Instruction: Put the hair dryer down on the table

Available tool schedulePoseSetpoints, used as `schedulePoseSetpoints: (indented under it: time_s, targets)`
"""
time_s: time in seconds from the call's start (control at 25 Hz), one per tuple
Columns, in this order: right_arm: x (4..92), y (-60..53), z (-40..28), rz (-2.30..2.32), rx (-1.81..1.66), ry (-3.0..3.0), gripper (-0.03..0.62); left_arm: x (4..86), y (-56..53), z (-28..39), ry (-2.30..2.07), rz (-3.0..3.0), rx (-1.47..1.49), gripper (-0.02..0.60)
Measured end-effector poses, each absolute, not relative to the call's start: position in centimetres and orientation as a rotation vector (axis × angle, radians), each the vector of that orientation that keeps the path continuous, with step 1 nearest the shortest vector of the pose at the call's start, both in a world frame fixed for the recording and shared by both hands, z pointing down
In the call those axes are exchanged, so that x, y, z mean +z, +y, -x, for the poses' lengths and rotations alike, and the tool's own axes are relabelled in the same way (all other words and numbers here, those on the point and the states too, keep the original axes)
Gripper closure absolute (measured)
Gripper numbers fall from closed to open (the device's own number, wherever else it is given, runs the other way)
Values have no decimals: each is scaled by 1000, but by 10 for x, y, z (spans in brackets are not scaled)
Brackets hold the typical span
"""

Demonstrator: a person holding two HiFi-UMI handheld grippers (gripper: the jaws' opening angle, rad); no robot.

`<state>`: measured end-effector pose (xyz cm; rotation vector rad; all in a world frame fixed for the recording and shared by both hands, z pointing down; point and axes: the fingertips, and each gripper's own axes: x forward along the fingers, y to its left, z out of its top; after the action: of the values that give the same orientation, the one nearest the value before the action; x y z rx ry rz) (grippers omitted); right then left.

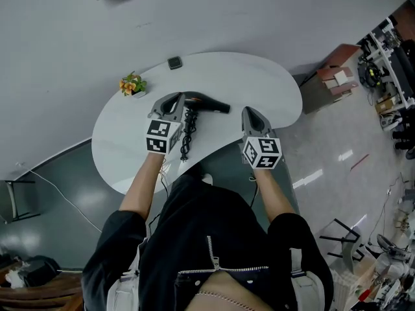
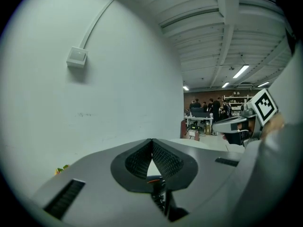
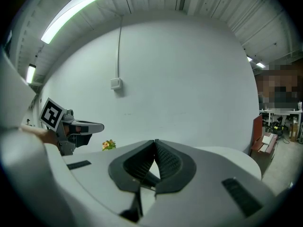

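Note:
The black hair dryer (image 1: 206, 105) lies on the white table (image 1: 266, 83), nozzle pointing right. Its coiled cord (image 1: 188, 132) trails toward the near edge. My left gripper (image 1: 177, 98) hovers just left of the dryer's rear end, and in the left gripper view (image 2: 152, 141) its jaws meet at the tips with nothing clamped between them. A dark piece of cord (image 2: 160, 198) shows below them. My right gripper (image 1: 247, 111) sits to the right of the dryer, apart from it. In its own view (image 3: 155, 141) the jaws are shut and empty.
A small flower pot (image 1: 133, 85) stands at the table's left end and a small dark square object (image 1: 174, 62) at its far edge. A brown cabinet (image 1: 337, 76) stands on the floor at the right. A plain wall rises behind the table.

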<state>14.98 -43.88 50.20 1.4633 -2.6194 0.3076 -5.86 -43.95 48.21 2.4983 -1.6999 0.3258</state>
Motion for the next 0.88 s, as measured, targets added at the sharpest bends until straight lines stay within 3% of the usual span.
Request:
schedulePoseSetpoints:
  time_s: [0.88]
  targets:
    - [493, -430, -141, -1426, 255, -2645, 600, 484, -424, 67, -1741, -2480, 339, 560]
